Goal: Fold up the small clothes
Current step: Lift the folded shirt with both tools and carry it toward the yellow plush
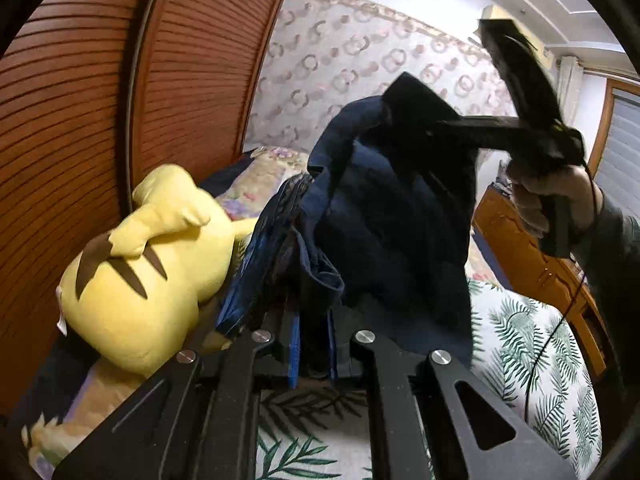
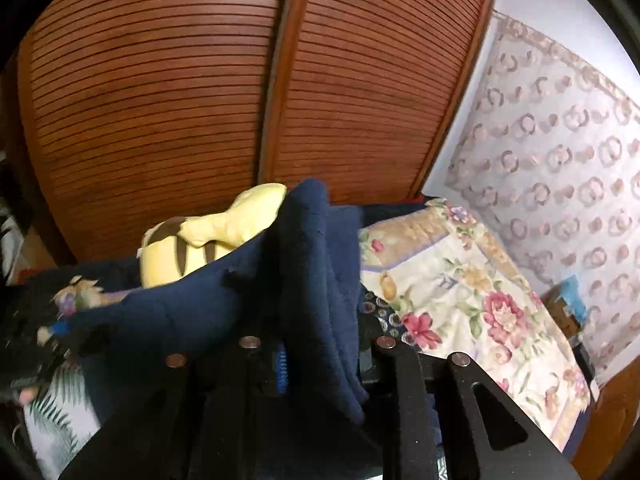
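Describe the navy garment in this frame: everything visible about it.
The navy garment is a soft, fleece-like dark blue piece, bunched into vertical folds and lifted off the leaf-print bed cover. Its type cannot be told. The left gripper is shut on a gathered edge; the right gripper has a thick fold between its fingers, and in the left view it reaches in from the right at the garment's top. Its lower part hangs toward the bed. A yellow plush lies just behind, contact unclear.

The plush toy (image 1: pixel 136 280) lay on the bed (image 1: pixel 532 352), against the wardrobe doors (image 1: pixel 120 80). The garment (image 1: pixel 392 216) hung right of the plush toy, above the bed.
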`<state>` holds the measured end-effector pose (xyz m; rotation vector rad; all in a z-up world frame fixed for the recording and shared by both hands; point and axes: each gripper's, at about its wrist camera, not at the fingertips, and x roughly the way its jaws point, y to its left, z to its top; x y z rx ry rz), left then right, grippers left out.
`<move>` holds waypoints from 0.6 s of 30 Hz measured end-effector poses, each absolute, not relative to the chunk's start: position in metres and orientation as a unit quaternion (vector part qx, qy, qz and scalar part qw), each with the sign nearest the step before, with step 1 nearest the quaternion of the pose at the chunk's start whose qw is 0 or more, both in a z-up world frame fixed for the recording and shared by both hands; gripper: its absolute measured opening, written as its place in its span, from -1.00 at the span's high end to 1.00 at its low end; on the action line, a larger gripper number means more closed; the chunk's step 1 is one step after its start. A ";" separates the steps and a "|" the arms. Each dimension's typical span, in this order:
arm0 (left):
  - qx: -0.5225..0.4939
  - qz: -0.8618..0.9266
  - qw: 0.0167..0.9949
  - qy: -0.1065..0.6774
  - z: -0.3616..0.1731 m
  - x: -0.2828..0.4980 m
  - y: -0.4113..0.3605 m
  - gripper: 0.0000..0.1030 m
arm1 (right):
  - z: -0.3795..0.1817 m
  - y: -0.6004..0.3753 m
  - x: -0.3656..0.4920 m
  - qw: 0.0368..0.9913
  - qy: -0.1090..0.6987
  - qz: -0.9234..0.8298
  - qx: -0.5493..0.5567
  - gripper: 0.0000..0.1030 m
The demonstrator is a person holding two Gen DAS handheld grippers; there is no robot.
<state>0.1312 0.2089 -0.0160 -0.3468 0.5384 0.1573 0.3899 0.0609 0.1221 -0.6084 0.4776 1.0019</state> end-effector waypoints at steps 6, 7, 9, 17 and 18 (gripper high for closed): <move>-0.169 0.087 0.942 0.275 -0.022 0.126 0.206 0.79 | 0.117 0.052 0.413 0.845 0.235 0.424 -0.226 -0.35; -0.169 0.089 0.942 0.277 -0.022 0.126 0.206 0.79 | 0.119 0.045 0.416 0.854 0.232 0.413 -0.212 -0.53; -0.169 0.090 0.941 0.278 -0.021 0.127 0.207 0.78 | 0.119 0.033 0.419 0.864 0.231 0.398 -0.202 -0.54; -0.152 0.095 0.942 0.284 -0.019 0.129 0.208 0.56 | 0.092 0.015 0.400 0.824 0.248 0.474 -0.185 -0.54; -0.150 0.094 0.942 0.284 -0.018 0.128 0.208 0.38 | 0.087 0.016 0.400 0.819 0.253 0.480 -0.187 -0.54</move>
